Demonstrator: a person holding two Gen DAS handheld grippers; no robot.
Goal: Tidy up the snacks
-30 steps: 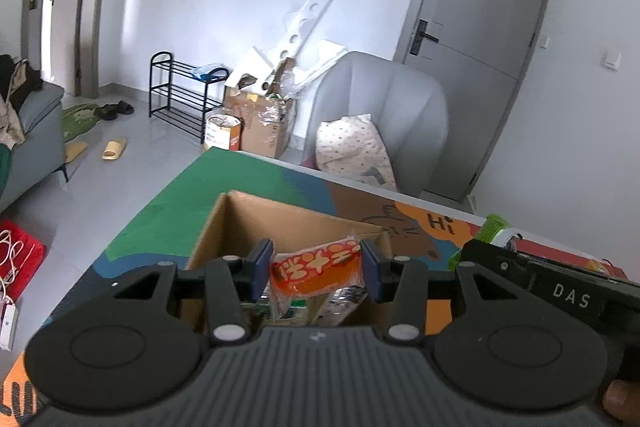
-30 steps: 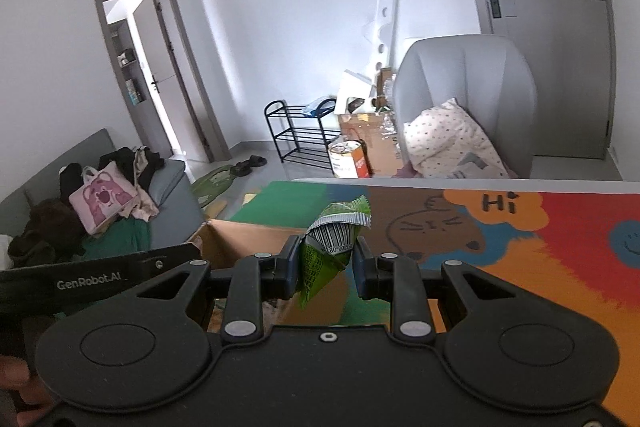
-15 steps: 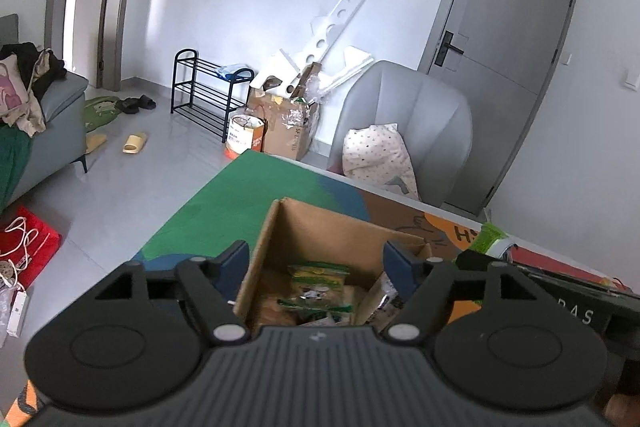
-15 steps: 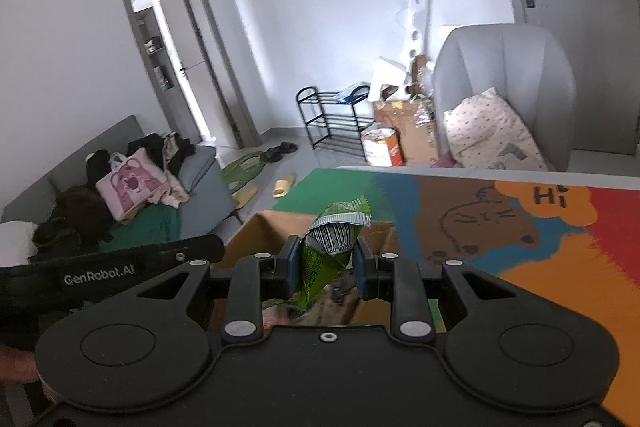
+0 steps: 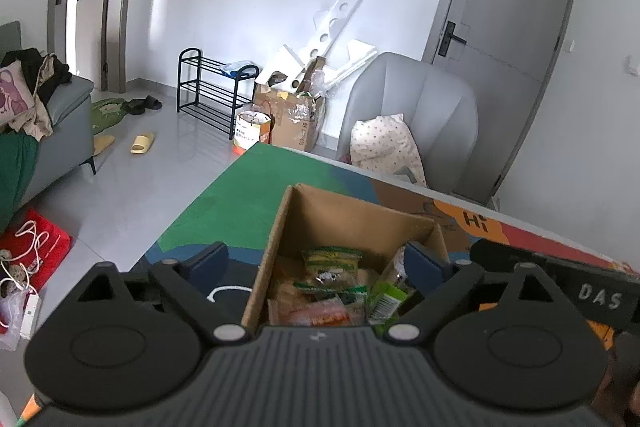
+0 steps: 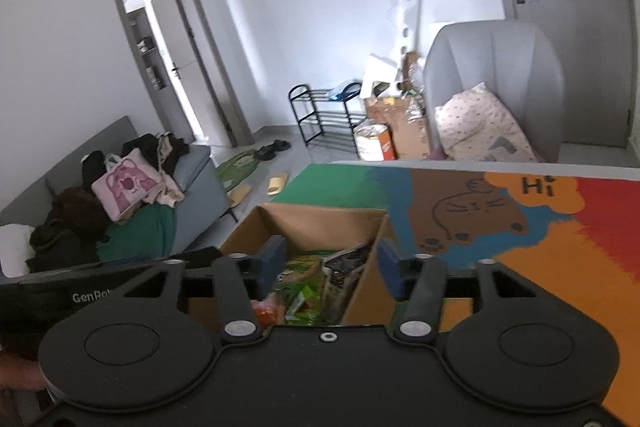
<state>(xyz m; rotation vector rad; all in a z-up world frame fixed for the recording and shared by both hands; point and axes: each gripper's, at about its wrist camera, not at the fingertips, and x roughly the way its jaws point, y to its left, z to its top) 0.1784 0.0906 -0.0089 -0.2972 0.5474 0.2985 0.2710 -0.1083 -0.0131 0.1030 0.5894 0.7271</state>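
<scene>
Snack packets (image 5: 326,287) lie piled inside an open cardboard box (image 5: 276,239) on a table with a colourful cartoon mat (image 5: 224,211).

Left wrist view: left gripper (image 5: 316,265) hangs over the box, jaws spread wide, having just been opening, nothing between the pads. One blue pad sits outside the box's left wall over the mat, the other over the box's right side. Inside the box: a green-yellow packet (image 5: 332,255) near the back, an orange-red one (image 5: 320,315) near the front, a light-green one (image 5: 386,299) at the right. Black body of the other gripper, lettered "DAS", crosses the right edge. Behind the table: grey armchair (image 5: 424,111) with a dotted pillow (image 5: 384,143), black shoe rack (image 5: 212,87), grey door (image 5: 516,39).

Right wrist view: right gripper (image 6: 328,267) is also over the box, jaws about half spread, having just been opening, pads clear of everything. Below the gap a crumpled green and silver packet (image 6: 340,275) lies loose among the others, against the box's right wall. Right pad sits just past that wall. Left gripper's body, lettered "GenRo…", shows at lower left. Grey sofa (image 6: 192,183) with clothes and a pink bag (image 6: 126,183) stands beyond.
</scene>
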